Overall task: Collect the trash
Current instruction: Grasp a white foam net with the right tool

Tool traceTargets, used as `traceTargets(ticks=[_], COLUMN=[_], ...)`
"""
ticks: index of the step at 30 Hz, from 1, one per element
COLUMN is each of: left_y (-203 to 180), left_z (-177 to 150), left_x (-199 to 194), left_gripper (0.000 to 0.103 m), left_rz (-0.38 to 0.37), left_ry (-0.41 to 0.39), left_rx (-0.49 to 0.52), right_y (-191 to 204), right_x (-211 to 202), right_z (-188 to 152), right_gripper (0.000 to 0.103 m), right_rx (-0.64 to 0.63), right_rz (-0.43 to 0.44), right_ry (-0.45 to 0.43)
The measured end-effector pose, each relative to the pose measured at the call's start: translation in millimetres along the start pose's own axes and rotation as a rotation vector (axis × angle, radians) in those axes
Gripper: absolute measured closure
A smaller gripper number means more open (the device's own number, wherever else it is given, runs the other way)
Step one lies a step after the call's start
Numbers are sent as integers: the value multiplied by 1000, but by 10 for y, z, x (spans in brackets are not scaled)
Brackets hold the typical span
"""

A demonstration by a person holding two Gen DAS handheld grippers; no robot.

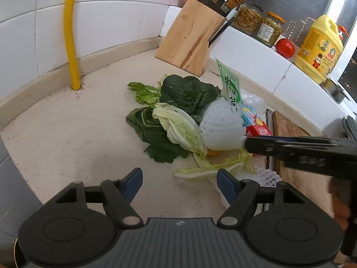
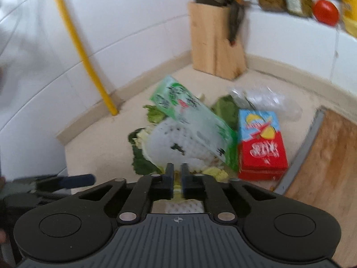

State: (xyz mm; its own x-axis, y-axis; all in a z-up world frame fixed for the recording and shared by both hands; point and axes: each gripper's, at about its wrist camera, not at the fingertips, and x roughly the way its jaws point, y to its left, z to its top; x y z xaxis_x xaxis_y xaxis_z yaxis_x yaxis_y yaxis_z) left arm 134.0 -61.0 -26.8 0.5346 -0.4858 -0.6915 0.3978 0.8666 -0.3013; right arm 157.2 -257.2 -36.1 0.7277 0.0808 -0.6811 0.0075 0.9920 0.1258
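Note:
A heap of trash lies on the beige counter (image 1: 67,134): dark and pale vegetable leaves (image 1: 178,102), a white foam net (image 1: 221,129), a green plastic packet (image 1: 231,84), a red and blue carton (image 2: 261,143) and a clear plastic bag (image 2: 265,100). My right gripper (image 2: 177,176) reaches in from the right in the left wrist view, its narrow jaws pinching the near edge of the foam net (image 2: 178,143), which carries the green packet (image 2: 189,109). My left gripper (image 1: 179,179) hangs open over bare counter just short of a pale leaf (image 1: 207,172), holding nothing.
A wooden knife block (image 1: 191,38) stands in the corner beside a yellow pipe (image 1: 71,33). Jars (image 1: 250,19), a tomato (image 1: 285,48) and a yellow bottle (image 1: 319,49) sit on the ledge. A wooden cutting board (image 2: 323,156) lies right of the heap. A second foam net (image 1: 267,176) lies near it.

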Motion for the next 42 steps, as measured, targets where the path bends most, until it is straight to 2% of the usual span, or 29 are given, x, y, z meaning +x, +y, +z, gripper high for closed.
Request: traceTargets(ticks=[2, 3, 4, 5, 7, 8, 10, 12, 13, 14, 16, 21, 25, 27, 32, 35, 37, 39, 40, 42], left_y=[3, 12, 27, 43, 83, 102, 134, 142, 137, 124, 90, -36, -166, -297, -693, -822, -856, -850, -830, -788], left_z=[-28, -37, -55, -70, -103, -117, -137, -141, -136, -126, -93, 59, 118, 66, -44, 3, 48, 32, 20, 23], left_x=[-27, -42, -65, -87, -131, -149, -175, -193, -198, -198, -176, 55, 245, 256, 285, 376, 509, 642, 683, 665], left_gripper=[36, 36, 36, 36, 36, 36, 36, 36, 36, 36, 35, 35, 35, 35, 35, 35, 35, 37, 37, 45], left_rz=[10, 15, 23, 32, 48, 54, 59, 58, 52, 44, 19, -81, -136, -159, -160, -203, -217, -190, -192, -207], left_ry=[5, 6, 6, 5, 2, 0, -2, -5, -7, -10, -13, 3, 36, 33, 31, 46, 92, 150, 175, 186], left_rx=[4, 4, 2, -1, -9, -14, -26, -31, -30, -26, -17, -27, -31, 61, 473, 617, 665, 686, 680, 626], right_y=[62, 83, 95, 103, 125, 137, 139, 90, 46, -15, -120, -213, -235, -283, -438, -498, -518, -535, -546, -558], right_x=[116, 185, 249, 317, 433, 485, 567, 634, 654, 653, 553, 75, -249, -361, -452, -442, -412, -391, -383, -365], right_z=[11, 21, 34, 42, 62, 79, 114, 149, 163, 170, 157, 63, 10, -4, -89, -156, -186, -205, -215, -232], right_gripper=[61, 58, 50, 40, 27, 27, 27, 35, 56, 67, 71, 73, 73, 73, 72, 72, 72, 72, 70, 67], right_rx=[-47, -63, -72, -80, -85, -92, -101, -75, -47, -2, 64, 139, 139, 140, 143, 149, 155, 157, 155, 152], right_rz=[-24, -25, -31, -24, -21, -29, -59, -90, -91, -81, -48, 22, 32, 9, -9, -6, -1, 2, 4, 7], right_ry=[12, 17, 38, 45, 41, 35, 16, 18, 43, 71, 74, 30, -35, -58, -41, -10, 3, 16, 23, 32])
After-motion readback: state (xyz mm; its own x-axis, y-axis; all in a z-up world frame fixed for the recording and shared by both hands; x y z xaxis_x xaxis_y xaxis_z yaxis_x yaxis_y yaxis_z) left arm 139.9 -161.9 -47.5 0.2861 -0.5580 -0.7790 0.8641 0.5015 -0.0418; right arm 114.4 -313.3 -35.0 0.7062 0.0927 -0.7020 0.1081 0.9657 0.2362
